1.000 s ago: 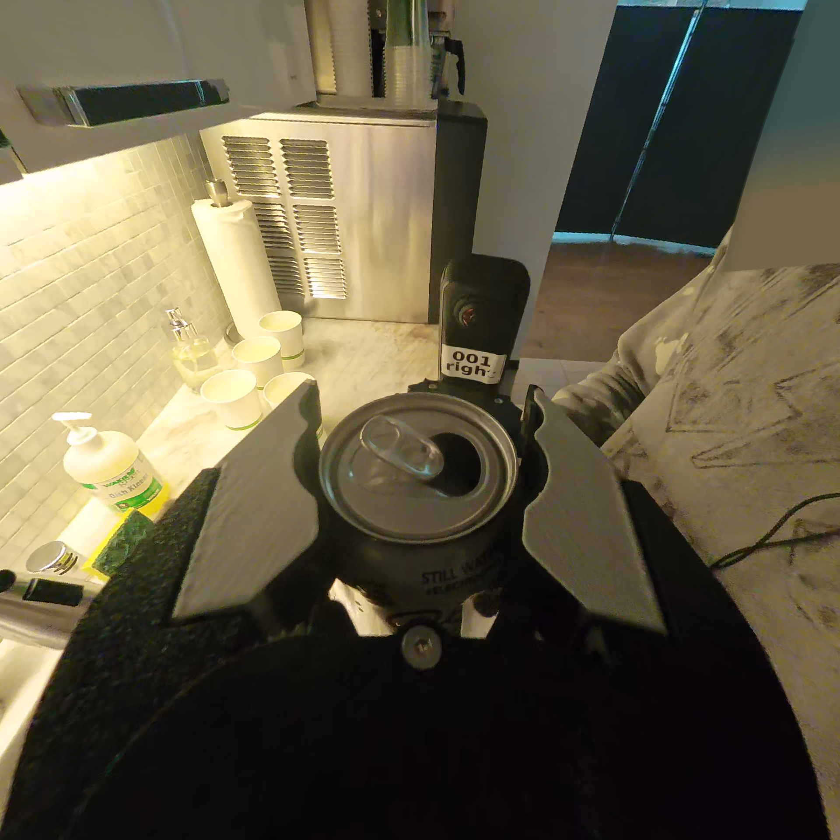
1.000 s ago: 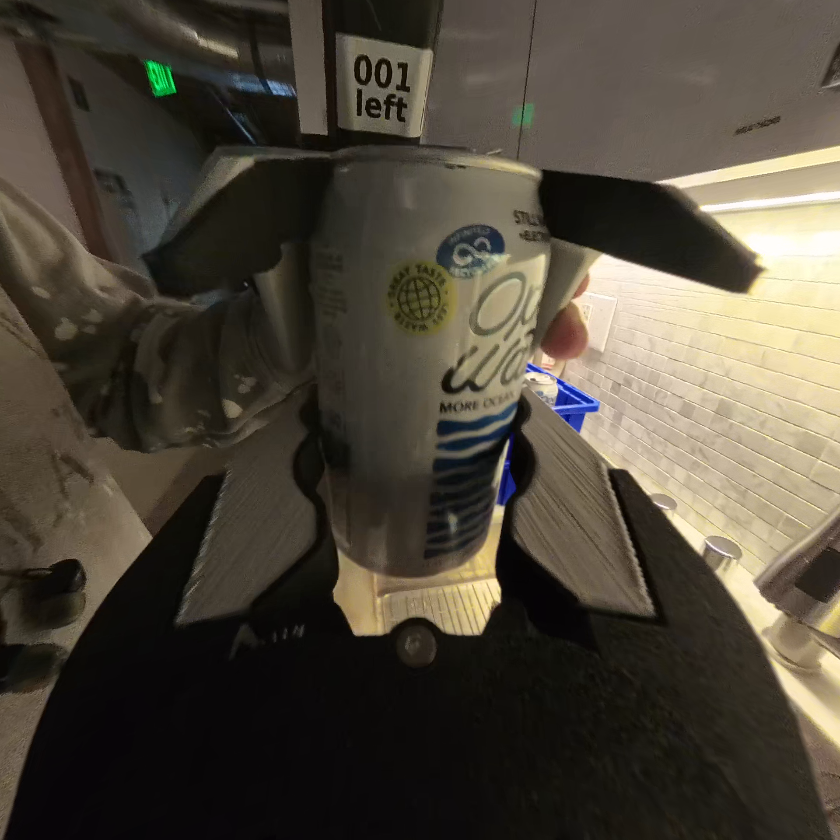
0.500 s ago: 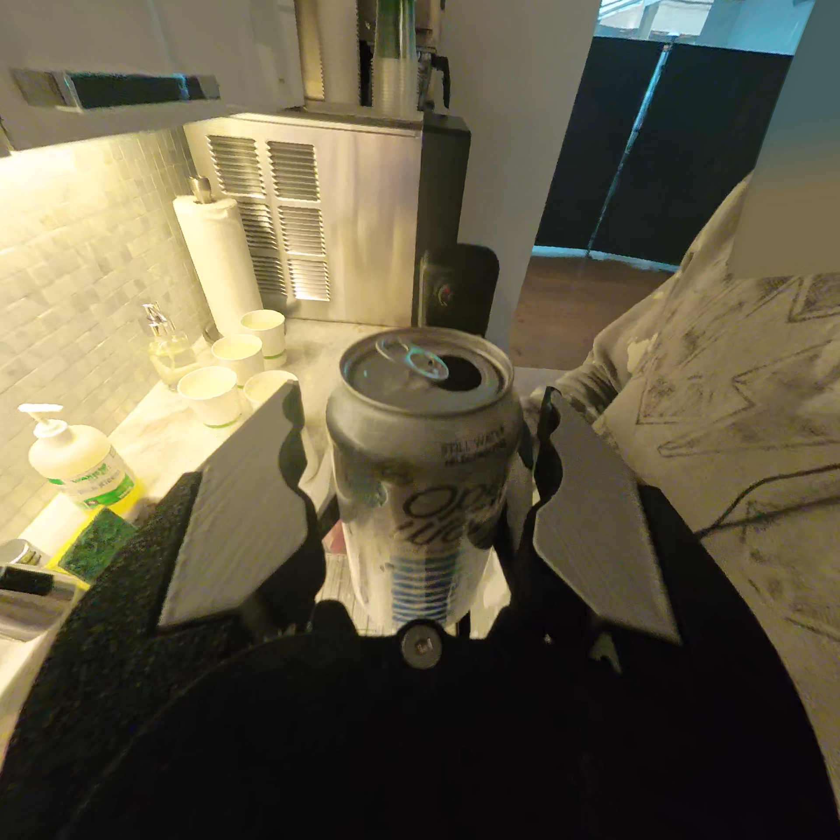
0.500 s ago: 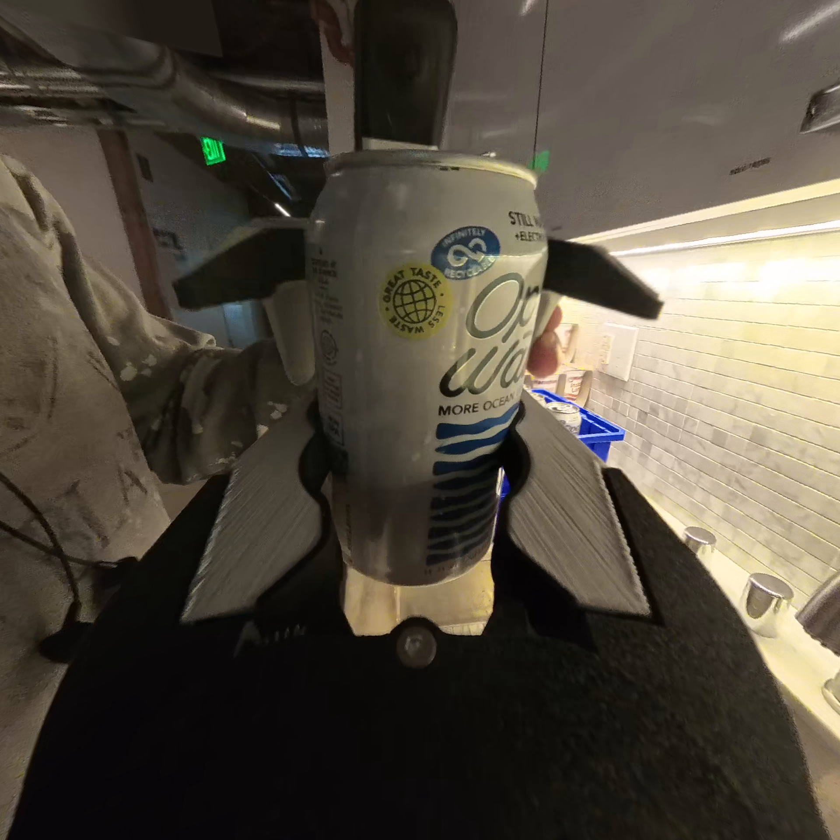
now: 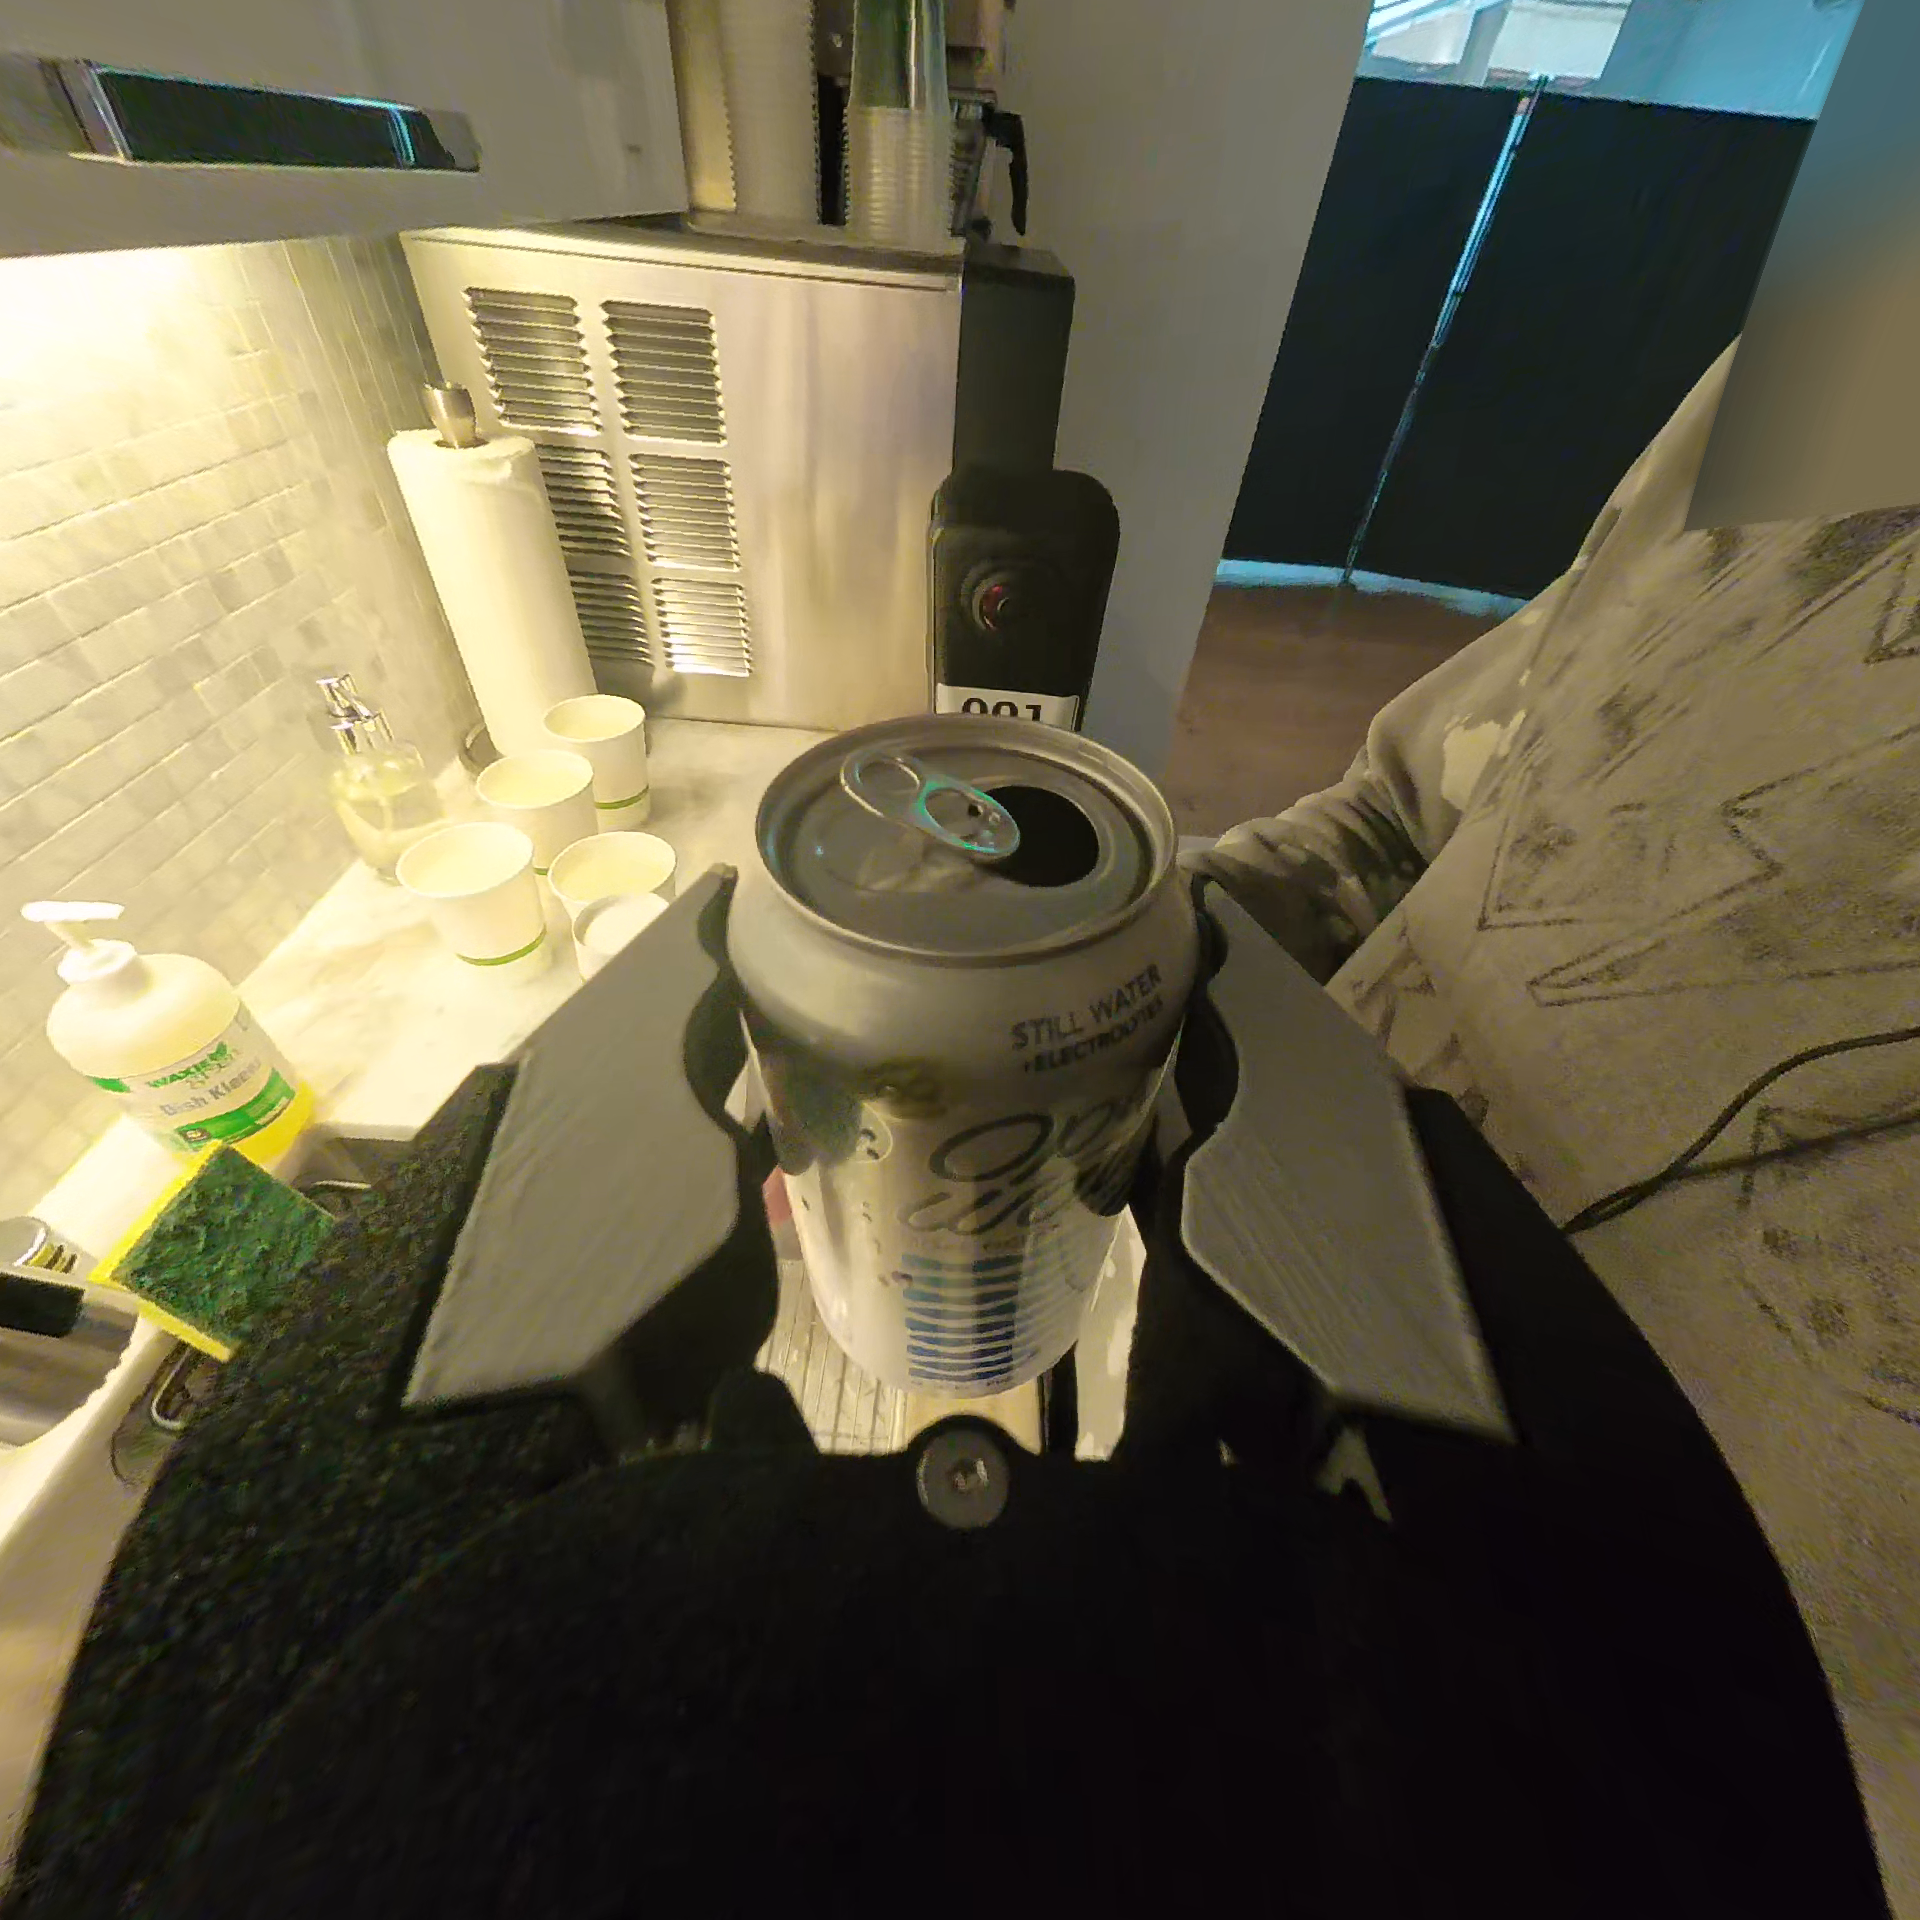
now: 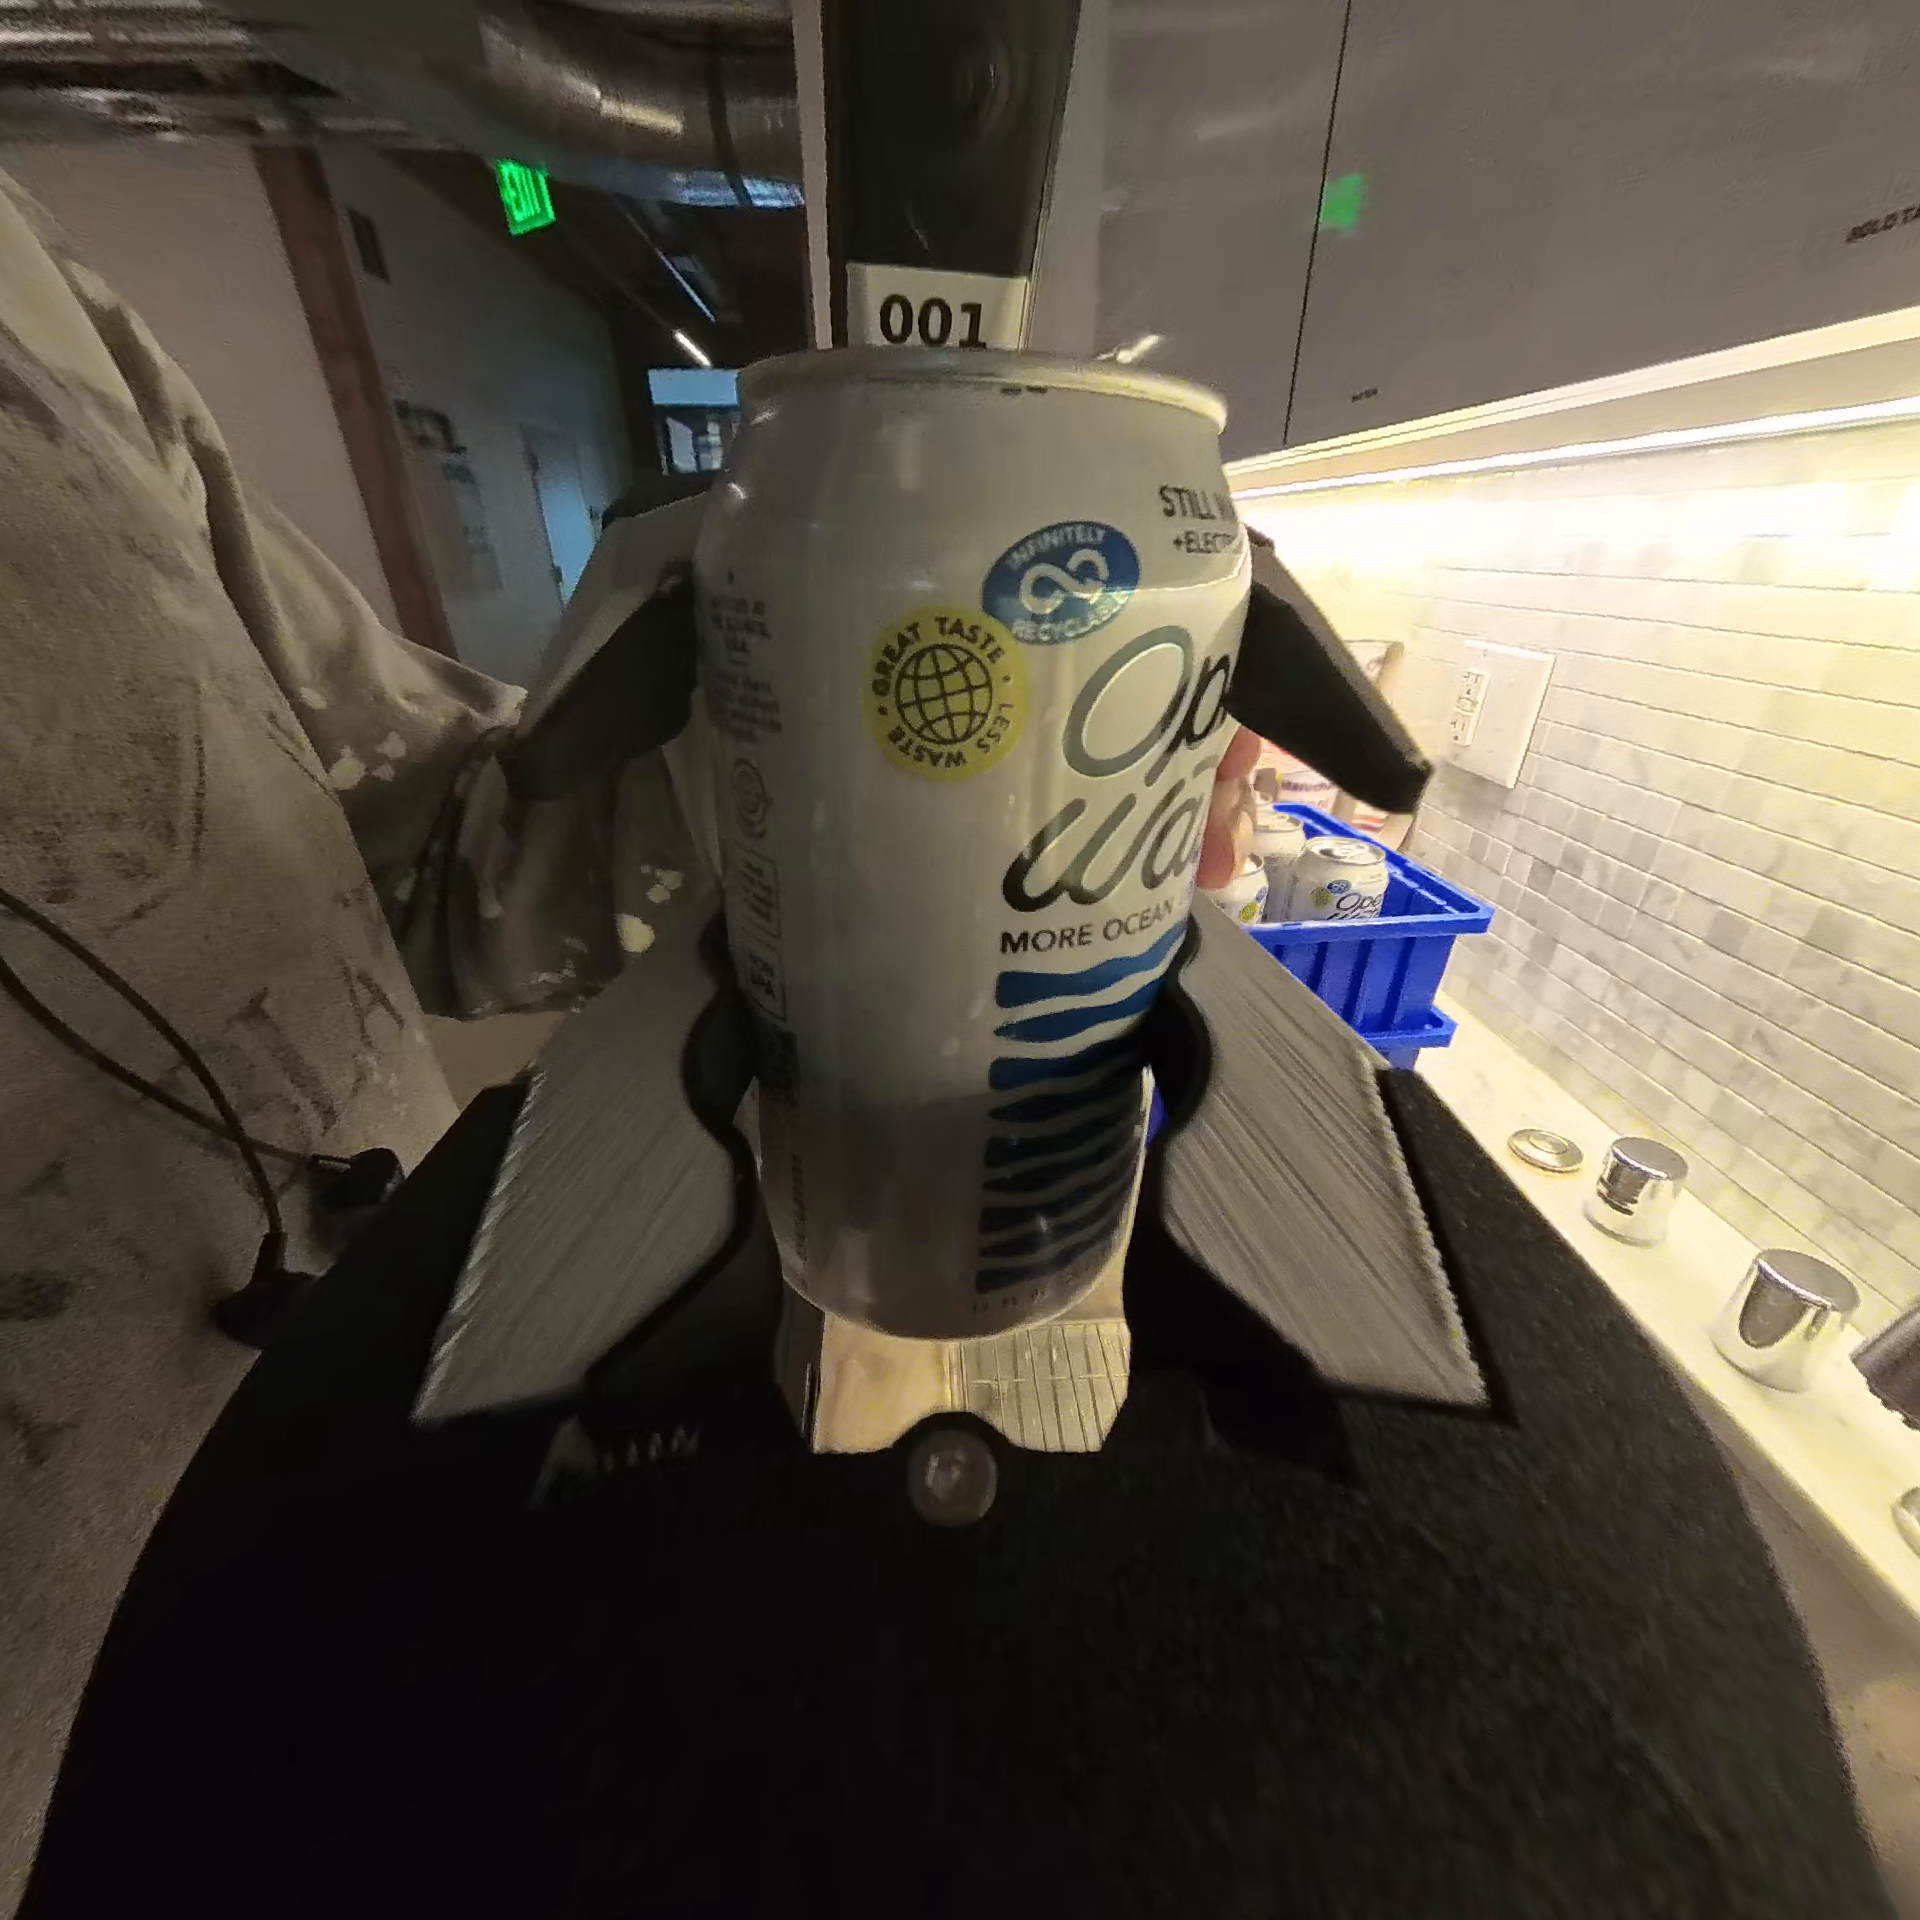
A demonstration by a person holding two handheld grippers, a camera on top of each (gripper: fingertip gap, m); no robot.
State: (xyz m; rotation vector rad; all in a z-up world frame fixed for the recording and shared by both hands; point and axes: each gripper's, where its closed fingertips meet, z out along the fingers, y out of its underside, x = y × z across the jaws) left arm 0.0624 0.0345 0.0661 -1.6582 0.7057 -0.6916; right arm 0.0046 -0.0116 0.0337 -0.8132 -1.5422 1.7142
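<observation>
A white and blue drink can, its tab pulled and its mouth open, stands upright between both grippers above a metal sink grid. My left gripper is shut on the can's upper part; in the right wrist view its dark fingers press the can's sides just under the shoulder. My right gripper is shut on the lower half of the can. In the left wrist view the can hides the right gripper, and only its black camera shows behind it.
Several paper cups, a soap bottle, a green sponge, a paper towel roll and a steel machine stand on the counter. A blue crate holds more cans. Chrome knobs line the counter. A person's sleeve is close. Some 7 centimeters of space lies between my two pairs of fingers.
My left gripper has come down from the can's rim to its upper body and closed in on it. It now looks at the can's side rather than down on its top. The right gripper kept its hold.
</observation>
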